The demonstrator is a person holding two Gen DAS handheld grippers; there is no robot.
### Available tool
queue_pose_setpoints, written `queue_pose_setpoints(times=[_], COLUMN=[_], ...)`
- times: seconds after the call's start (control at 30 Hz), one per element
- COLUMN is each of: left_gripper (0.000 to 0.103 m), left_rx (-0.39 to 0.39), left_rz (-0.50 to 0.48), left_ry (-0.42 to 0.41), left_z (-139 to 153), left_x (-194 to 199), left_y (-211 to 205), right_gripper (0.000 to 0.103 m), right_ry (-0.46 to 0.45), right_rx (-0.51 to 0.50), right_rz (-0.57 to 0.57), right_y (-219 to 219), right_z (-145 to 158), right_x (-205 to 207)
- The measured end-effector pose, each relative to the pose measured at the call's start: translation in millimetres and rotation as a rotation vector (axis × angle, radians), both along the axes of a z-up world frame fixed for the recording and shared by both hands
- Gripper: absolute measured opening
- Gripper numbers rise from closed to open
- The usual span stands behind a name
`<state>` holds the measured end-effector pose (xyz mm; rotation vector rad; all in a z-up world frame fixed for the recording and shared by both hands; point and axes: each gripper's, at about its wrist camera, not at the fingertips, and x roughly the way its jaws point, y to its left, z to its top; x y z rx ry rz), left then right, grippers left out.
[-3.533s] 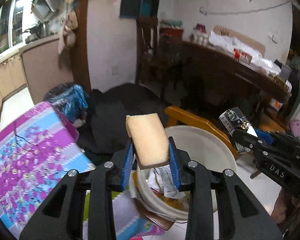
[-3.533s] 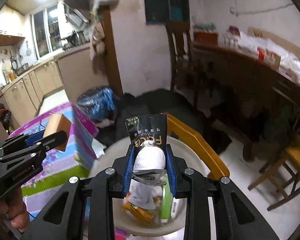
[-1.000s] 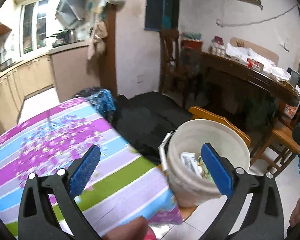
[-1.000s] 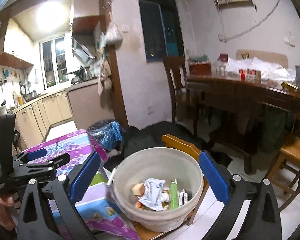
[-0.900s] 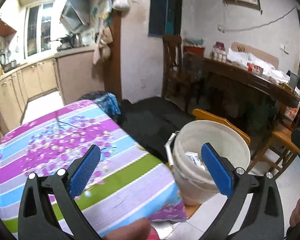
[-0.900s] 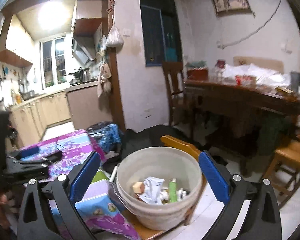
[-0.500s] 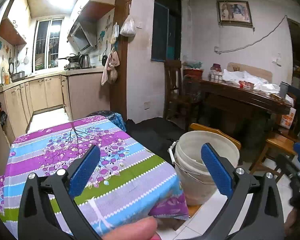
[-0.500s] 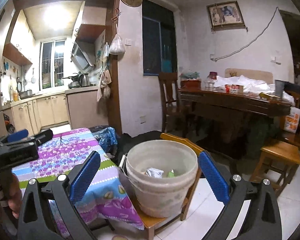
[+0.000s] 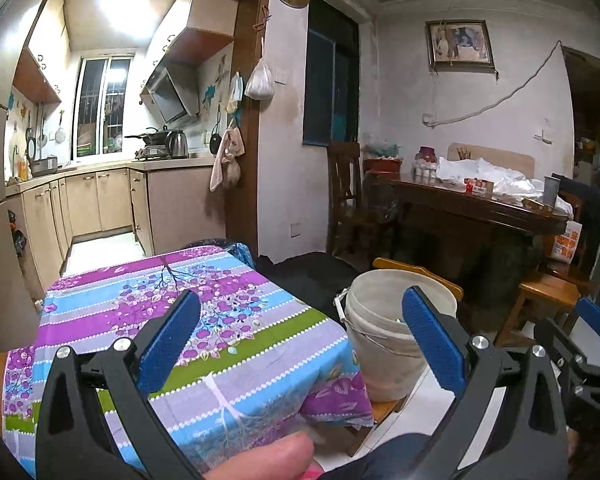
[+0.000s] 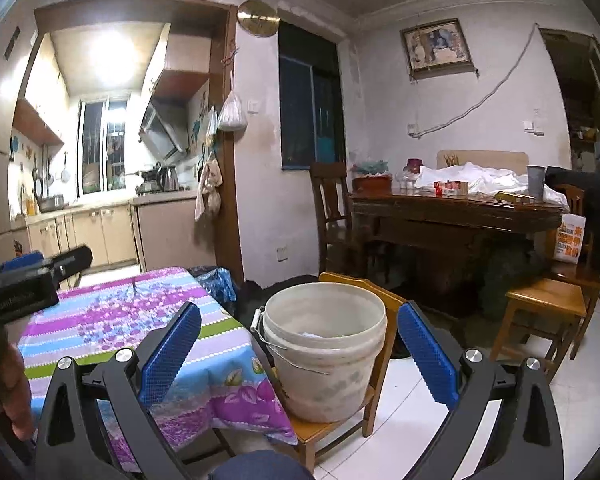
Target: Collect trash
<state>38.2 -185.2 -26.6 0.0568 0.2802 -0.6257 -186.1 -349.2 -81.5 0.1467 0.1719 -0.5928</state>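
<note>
Left gripper [image 9: 300, 336] and right gripper [image 10: 298, 346]: jaws spread wide, nothing between them. White bucket [image 10: 324, 350] with trash stands on wooden chair [image 10: 374, 364] beside the floral tablecloth [image 9: 172, 320], beyond both jaws, apart from them

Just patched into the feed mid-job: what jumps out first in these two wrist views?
The white bucket stands out first, sitting on a small wooden chair right beside the table with the purple, blue and green floral tablecloth; scraps of trash just show inside it. Both the left gripper and the right gripper are wide open and hold nothing.
</note>
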Motion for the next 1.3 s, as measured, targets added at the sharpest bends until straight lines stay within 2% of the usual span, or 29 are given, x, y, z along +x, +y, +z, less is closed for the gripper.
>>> queue_pose_setpoints(times=[0.1, 0.33, 0.57, 0.73, 1.3], left_gripper=[0.097, 0.097, 0.097, 0.097, 0.097], left_rx=[0.012, 0.050, 0.061, 0.063, 0.042], left_rz=[-0.016, -0.049, -0.071, -0.106, -0.095], left_ry=[0.001, 0.014, -0.056, -0.068, -0.051], left_z=[-6, -27, -33, -31, -28], left_x=[-11, -23, -37, -43, -45], left_y=[1, -3, -3, -5, -2], right_gripper=[0.098, 0.098, 0.098, 0.098, 0.098], right_ry=[-0.036, -0.049, -0.096, -0.092, -0.043], right_rx=[0.006, -0.008, -0.061, -0.068, -0.062], right_rz=[-0.002, -0.022, -0.038, -0.051, -0.028], right_y=[3, 7, 17, 17, 18], right_z=[3, 11, 12, 13, 15], right_x=[-14, -26, -39, -41, -28])
